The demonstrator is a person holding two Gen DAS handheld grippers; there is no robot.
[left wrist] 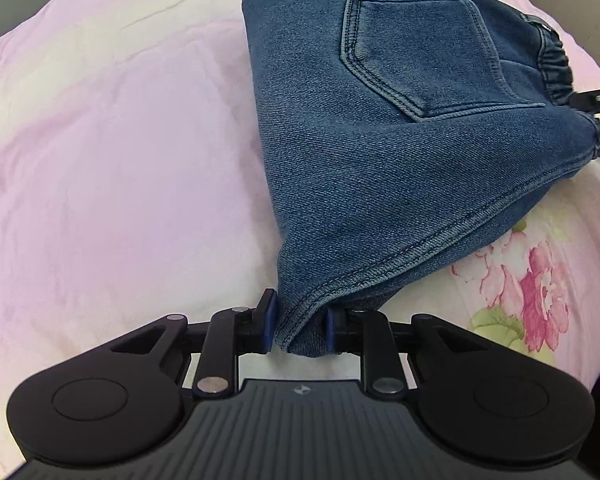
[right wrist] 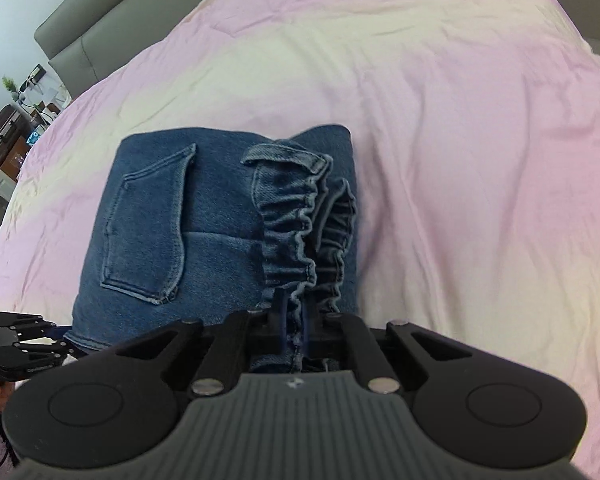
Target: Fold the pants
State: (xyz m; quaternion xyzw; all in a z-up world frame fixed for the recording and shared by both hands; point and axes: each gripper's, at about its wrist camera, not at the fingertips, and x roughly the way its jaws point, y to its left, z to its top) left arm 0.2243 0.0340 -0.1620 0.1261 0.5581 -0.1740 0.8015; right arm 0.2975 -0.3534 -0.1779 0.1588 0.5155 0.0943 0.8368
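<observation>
On the pink bedspread (right wrist: 460, 120), the folded blue jeans (left wrist: 380, 160) lie back pocket (left wrist: 416, 56) up, near the flower print (left wrist: 540, 284). Your left claw (left wrist: 302, 326) is clenched on the bunched corner of denim nearest you, its blue pads pressing from both sides. Your right claw (right wrist: 296, 320) is clamped tight on the gathered elastic waistband (right wrist: 292, 232). Gripping two separate corners of the same edge looks meant to let you lift that side evenly and carry it over for the next fold without the layers slipping apart. No container is in view; the pocket looks flat, its contents unseen.
</observation>
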